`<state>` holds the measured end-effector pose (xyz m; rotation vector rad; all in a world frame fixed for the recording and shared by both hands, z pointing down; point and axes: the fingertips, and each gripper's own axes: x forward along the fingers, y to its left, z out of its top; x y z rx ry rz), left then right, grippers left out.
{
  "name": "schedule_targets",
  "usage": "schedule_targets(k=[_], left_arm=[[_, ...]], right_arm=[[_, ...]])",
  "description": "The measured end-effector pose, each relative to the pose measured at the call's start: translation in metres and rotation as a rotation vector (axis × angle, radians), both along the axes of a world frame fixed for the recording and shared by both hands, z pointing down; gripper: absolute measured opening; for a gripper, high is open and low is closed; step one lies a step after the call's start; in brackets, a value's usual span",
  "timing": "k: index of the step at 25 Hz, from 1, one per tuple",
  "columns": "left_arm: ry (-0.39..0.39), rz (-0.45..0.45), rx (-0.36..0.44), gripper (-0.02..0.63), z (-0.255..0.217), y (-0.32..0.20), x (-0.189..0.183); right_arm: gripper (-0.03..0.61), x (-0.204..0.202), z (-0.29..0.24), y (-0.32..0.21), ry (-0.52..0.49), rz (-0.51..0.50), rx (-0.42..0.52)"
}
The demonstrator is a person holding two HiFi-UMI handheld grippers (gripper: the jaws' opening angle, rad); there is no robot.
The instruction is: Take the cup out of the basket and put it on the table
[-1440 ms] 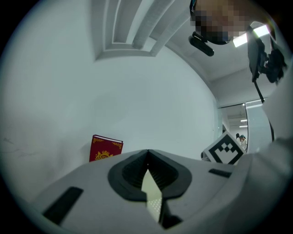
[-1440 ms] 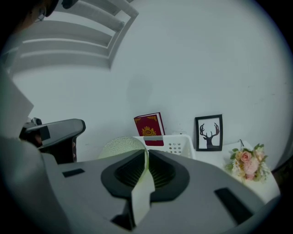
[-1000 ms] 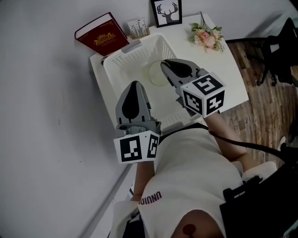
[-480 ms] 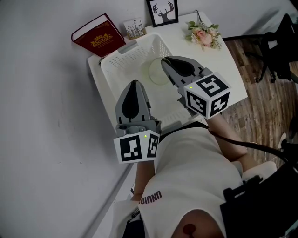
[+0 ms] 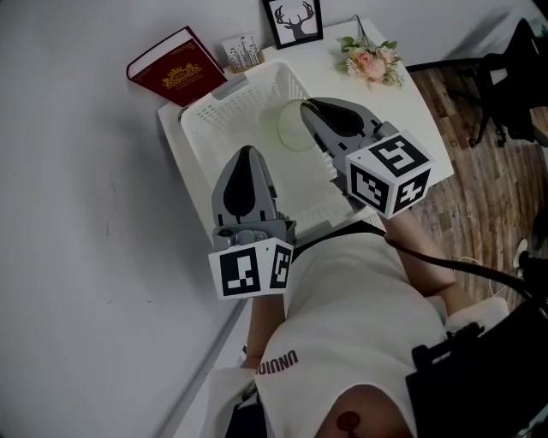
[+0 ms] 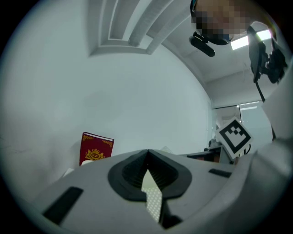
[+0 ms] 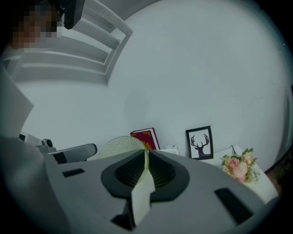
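A pale green, textured cup (image 5: pixel 289 127) hangs over the white mesh basket (image 5: pixel 224 109), which stands on the white table (image 5: pixel 417 115). My right gripper (image 5: pixel 306 107) is shut on the cup's wall. In the right gripper view the cup (image 7: pixel 120 145) shows left of the jaws, and a strip of its wall runs between them at my right gripper (image 7: pixel 146 153). My left gripper (image 5: pixel 248 154) hovers at the basket's near edge, shut and empty. In its own view the left gripper (image 6: pixel 147 153) has its tips together, with basket mesh showing below them.
A red book (image 5: pixel 175 68) leans on the wall at the table's far left. A small card (image 5: pixel 240 51), a framed deer picture (image 5: pixel 292 19) and pink flowers (image 5: pixel 372 62) line the back. A black chair (image 5: pixel 514 77) stands on the wood floor at right.
My right gripper has risen a little with the cup held in it, moving toward the basket's far side. The left gripper has stayed where it was.
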<state>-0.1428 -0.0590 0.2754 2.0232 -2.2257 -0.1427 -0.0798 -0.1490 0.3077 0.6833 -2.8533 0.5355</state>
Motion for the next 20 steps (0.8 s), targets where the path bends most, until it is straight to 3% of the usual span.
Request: schedule_targets(k=[20], left_arm=[[-0.008, 0.051, -0.004, 0.012, 0.000, -0.011, 0.014]], right_arm=[[0.041, 0.030, -0.006, -0.018, -0.020, 0.092, 0.012]])
